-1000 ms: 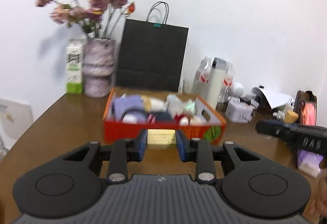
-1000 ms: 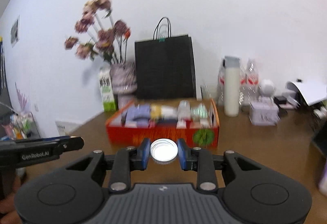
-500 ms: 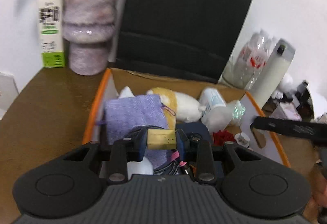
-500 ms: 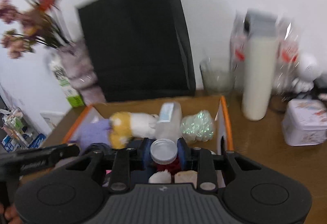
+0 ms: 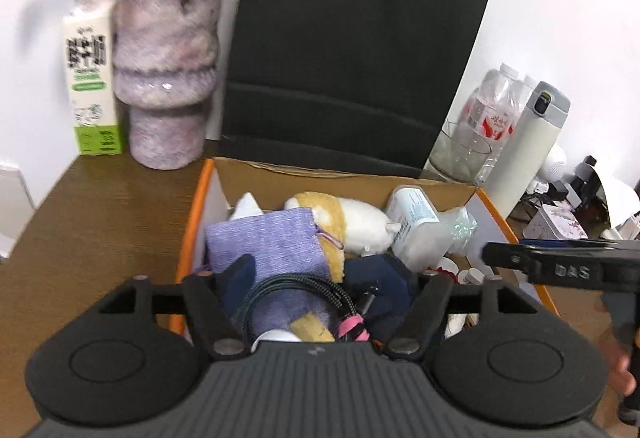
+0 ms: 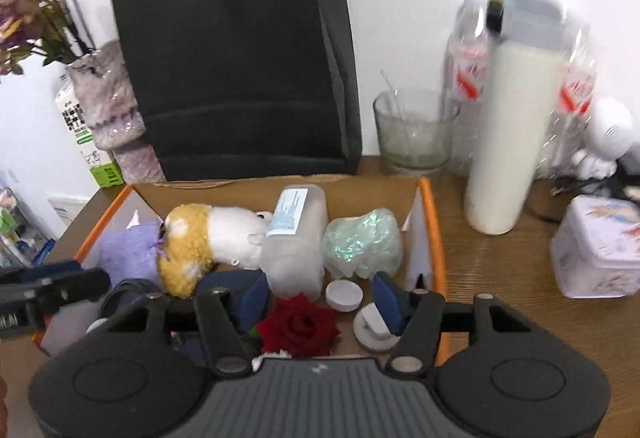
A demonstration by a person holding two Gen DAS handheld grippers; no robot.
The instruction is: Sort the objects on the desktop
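Note:
The orange-rimmed cardboard box (image 5: 188, 238) (image 6: 434, 238) is full of things: a purple pouch (image 5: 268, 242), a yellow-and-white plush toy (image 6: 212, 238), a clear bottle (image 6: 298, 238), a coiled cable (image 5: 296, 286) and a red rose (image 6: 298, 326). My left gripper (image 5: 328, 280) hovers over the box, its jaws opening. A yellow sponge block (image 5: 310, 328) lies loose below them on the pile. My right gripper (image 6: 320, 296) is over the box's right end, jaws opening too. A white round cap (image 6: 344, 294) lies free on the box floor between its blue pads (image 6: 386, 302).
A black paper bag (image 5: 352, 58) stands behind the box. A fuzzy vase (image 5: 168, 70) and a milk carton (image 5: 90, 74) are at the back left. A glass bowl (image 6: 414, 130), a white flask (image 6: 508, 126), water bottles and a printed tin (image 6: 600, 250) stand on the right.
Both grippers travelled forward from the table front to above the box. Each then spread its jaws: the left let go of the yellow sponge block, the right let go of the white cap.

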